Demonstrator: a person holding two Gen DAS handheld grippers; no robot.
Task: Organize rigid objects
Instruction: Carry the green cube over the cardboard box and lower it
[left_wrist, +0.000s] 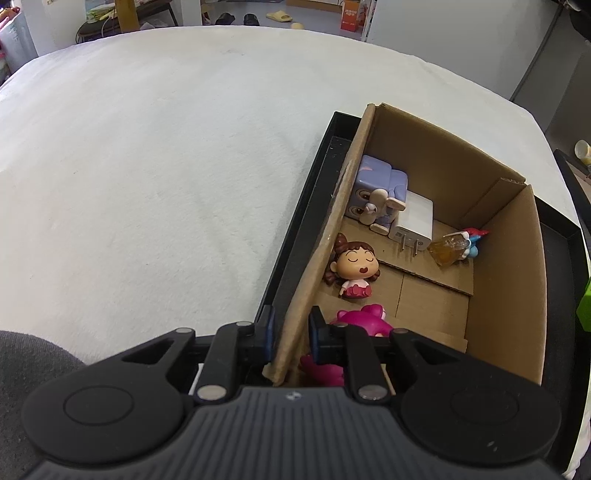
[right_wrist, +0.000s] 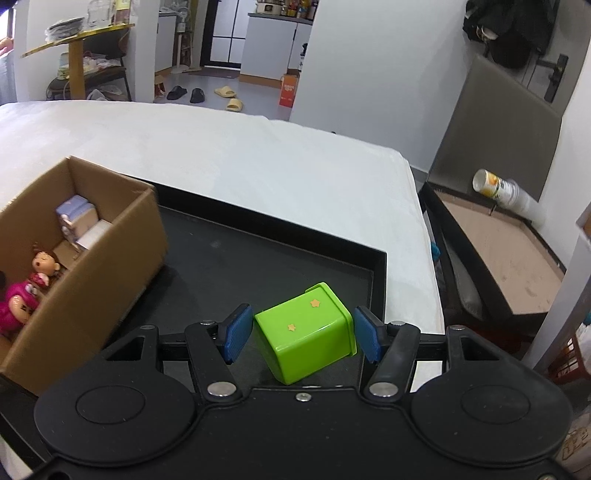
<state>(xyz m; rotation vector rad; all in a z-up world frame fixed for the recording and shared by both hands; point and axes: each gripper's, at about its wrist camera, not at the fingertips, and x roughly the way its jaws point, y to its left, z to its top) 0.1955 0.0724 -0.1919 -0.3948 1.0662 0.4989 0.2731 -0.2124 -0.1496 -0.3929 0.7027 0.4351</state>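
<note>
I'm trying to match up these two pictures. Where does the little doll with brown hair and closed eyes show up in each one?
Left wrist view: the doll lies inside the cardboard box, right of centre, beside its left wall.
Right wrist view: the doll is at the far left edge, inside the same box.
Shared landmark: the pink toy next to it.

White bed cover (right_wrist: 258, 155) fills centre; slippers (right_wrist: 229, 96) on floor at 12 o'clock, orange carton (right_wrist: 289, 90) beside them, paper-cup stack (right_wrist: 496, 186) at 2 o'clock.
</note>
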